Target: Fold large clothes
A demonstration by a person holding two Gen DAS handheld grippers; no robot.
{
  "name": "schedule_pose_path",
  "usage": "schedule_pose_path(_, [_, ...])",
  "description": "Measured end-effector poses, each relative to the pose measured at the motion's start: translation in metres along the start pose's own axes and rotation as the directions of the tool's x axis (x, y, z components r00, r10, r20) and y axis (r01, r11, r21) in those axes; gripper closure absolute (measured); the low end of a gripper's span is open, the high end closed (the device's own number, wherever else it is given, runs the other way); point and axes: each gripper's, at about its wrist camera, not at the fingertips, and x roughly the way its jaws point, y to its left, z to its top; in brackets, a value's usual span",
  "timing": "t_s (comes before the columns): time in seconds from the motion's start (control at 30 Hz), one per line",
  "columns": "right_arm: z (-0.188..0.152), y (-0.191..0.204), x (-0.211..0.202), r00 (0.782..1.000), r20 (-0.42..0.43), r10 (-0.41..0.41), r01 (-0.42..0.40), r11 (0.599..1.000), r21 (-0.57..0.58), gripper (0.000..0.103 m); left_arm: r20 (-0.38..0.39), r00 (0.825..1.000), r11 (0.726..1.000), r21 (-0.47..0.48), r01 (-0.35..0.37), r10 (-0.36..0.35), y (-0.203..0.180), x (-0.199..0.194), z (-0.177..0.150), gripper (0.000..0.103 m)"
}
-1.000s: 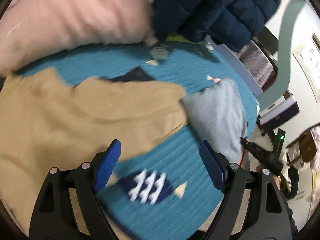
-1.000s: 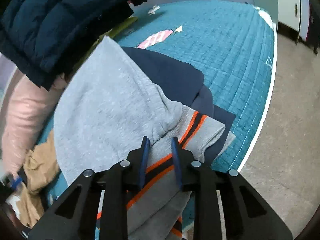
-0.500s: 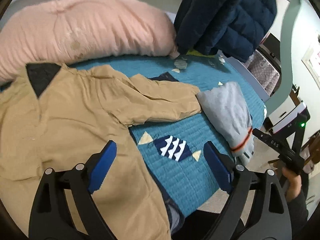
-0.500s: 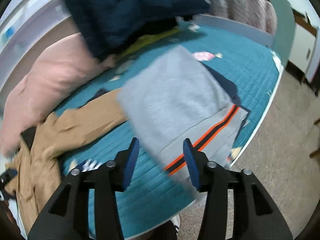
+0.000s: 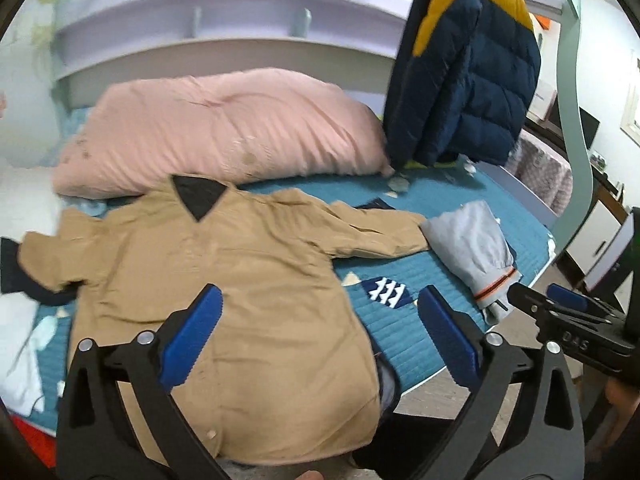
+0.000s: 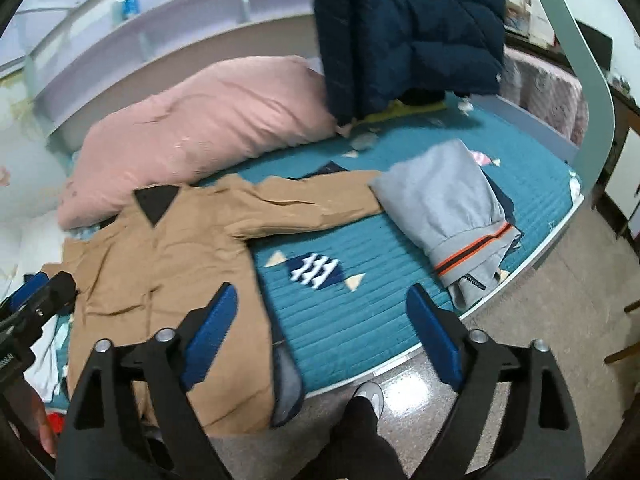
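Both your grippers, left gripper [image 5: 316, 344] and right gripper [image 6: 320, 332], have jaws wide and empty. The tan shirt [image 5: 240, 280] looks soft and limp; take it at the sleeve cuff.

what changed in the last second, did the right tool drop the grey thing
Yes. The right tool was shut on the grey garment; it let go, opened wide and pulled back. The garment now lies folded on the bed. The left tool stayed open, also backing away. The tan shirt stayed spread out.
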Motion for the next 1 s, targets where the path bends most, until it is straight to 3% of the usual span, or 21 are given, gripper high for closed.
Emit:
schedule_pose_path(0.27, [-0.027,0.039,-0.082,0.995,0.090,0.030,-0.023,0.997,-0.071,0.014,0.104,0.992,0.997,-0.022,-0.074,0.076,0.016,-0.088,-0.024,0.005])
schedule_pose_path(0.33, [-0.036,0.046,-0.103,0.993,0.115,0.032,-0.023,0.996,-0.081,0.014,0.138,0.984,0.993,-0.017,-0.115,0.116,0.017,-0.113,-0.031,0.005])
schedule_pose_path(0.47, [-0.055,0.056,-0.133,0.988,0.146,0.050,-0.039,0.996,-0.079,0.008,0.179,0.976,0.991,0.012,-0.130,0.126,0.018,-0.148,-0.042,0.005])
schedule_pose_path(0.67, [-0.073,0.072,-0.173,0.978,0.195,0.075,-0.057,0.994,-0.095,0.008,0.233,0.955,0.982,0.005,-0.189,0.182,0.023,-0.203,-0.051,0.005])
schedule_pose_path(1.0, [-0.080,0.093,-0.239,0.949,0.286,0.131,-0.085,0.982,-0.168,0.008,0.287,0.942,0.984,-0.030,-0.175,0.176,0.024,-0.269,-0.059,0.005])
